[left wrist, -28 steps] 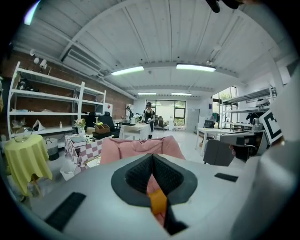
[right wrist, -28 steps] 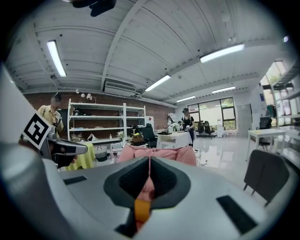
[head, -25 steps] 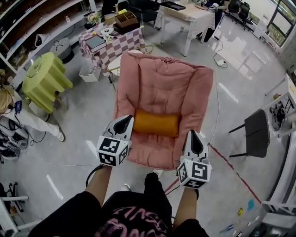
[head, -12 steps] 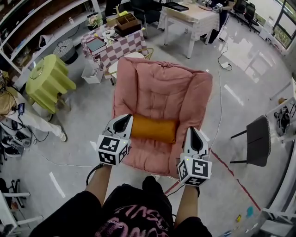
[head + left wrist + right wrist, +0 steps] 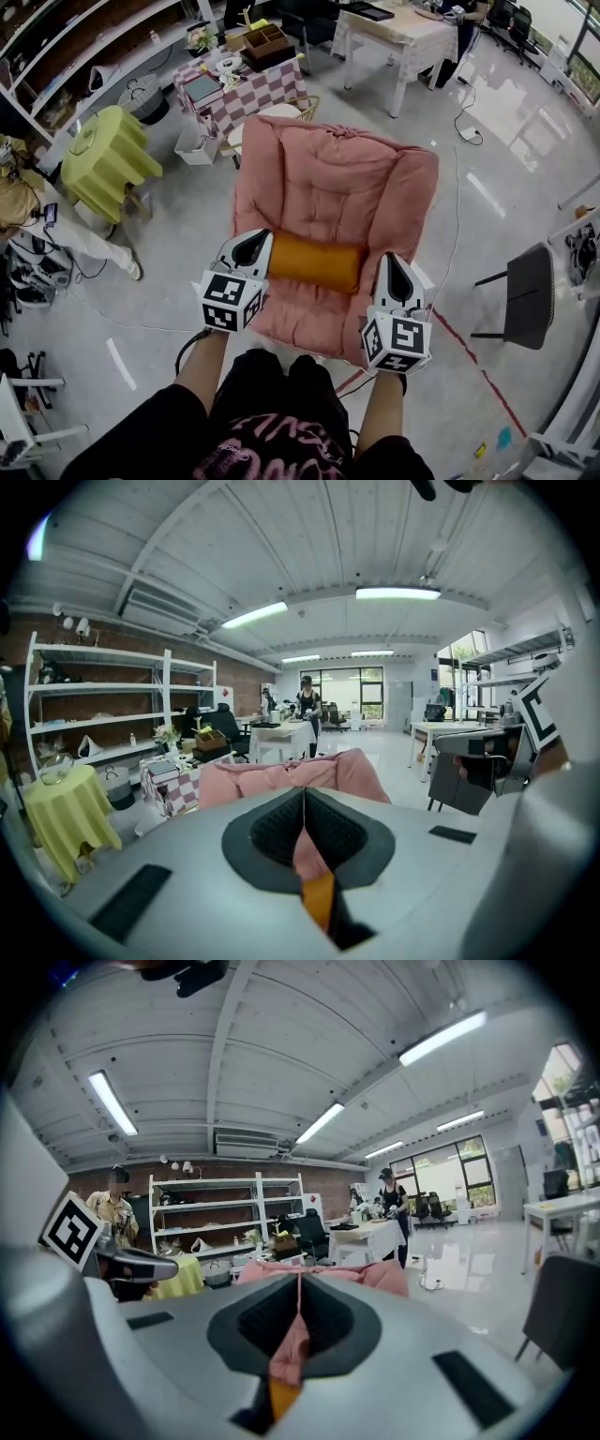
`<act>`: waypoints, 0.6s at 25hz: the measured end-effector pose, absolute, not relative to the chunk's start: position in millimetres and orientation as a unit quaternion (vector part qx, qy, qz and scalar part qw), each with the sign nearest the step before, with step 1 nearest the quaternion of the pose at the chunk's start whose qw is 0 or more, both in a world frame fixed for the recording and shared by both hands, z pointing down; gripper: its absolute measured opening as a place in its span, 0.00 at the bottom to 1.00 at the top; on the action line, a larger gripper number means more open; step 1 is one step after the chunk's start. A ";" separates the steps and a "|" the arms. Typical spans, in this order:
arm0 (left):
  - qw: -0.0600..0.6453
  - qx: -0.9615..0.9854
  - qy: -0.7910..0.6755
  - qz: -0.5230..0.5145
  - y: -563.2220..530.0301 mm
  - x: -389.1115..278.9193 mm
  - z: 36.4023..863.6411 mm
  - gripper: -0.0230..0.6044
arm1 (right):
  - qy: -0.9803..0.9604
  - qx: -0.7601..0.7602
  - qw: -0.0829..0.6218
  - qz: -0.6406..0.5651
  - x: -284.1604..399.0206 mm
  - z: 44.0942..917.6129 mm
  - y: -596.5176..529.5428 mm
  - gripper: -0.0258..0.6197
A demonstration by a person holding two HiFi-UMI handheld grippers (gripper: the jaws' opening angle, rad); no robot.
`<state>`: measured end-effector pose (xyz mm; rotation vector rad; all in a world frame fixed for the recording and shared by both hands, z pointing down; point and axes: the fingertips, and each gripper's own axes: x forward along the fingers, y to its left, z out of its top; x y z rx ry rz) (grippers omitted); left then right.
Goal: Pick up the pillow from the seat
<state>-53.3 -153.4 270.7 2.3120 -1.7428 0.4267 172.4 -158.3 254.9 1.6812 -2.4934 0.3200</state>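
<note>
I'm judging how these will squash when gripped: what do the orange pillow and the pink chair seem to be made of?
Orange pillow: probably smooth fabric over soft filling, matte; it looks plump and rounded.
Pink chair: quilted padded fabric, matte; stitched seams and puckers show.

left gripper (image 5: 257, 242) and right gripper (image 5: 392, 259): pale grey shells, black pads (image 5: 277, 829), black-white marker cubes (image 5: 230, 302). black top (image 5: 272, 448) with pink lettering at 6 o'clock.

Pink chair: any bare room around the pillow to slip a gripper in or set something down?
Bare: the seat strip in front of the orange pillow, between left gripper and right gripper; the backrest above it. Crowded: the pillow's two ends, a shut gripper by each.
</note>
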 end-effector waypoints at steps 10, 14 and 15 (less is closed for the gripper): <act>0.109 0.781 -0.598 0.144 -152.1 -59.4 267.8 0.05 | -0.828 0.546 0.070 0.113 165.1 261.9 -160.8 0.07; 0.113 0.781 -0.598 0.142 -151.4 -63.7 271.4 0.05 | -0.830 0.543 0.072 0.106 158.7 260.7 -158.4 0.07; 0.114 0.781 -0.598 0.141 -150.8 -64.9 272.0 0.05 | -0.830 0.543 0.072 0.103 157.1 260.3 -158.1 0.07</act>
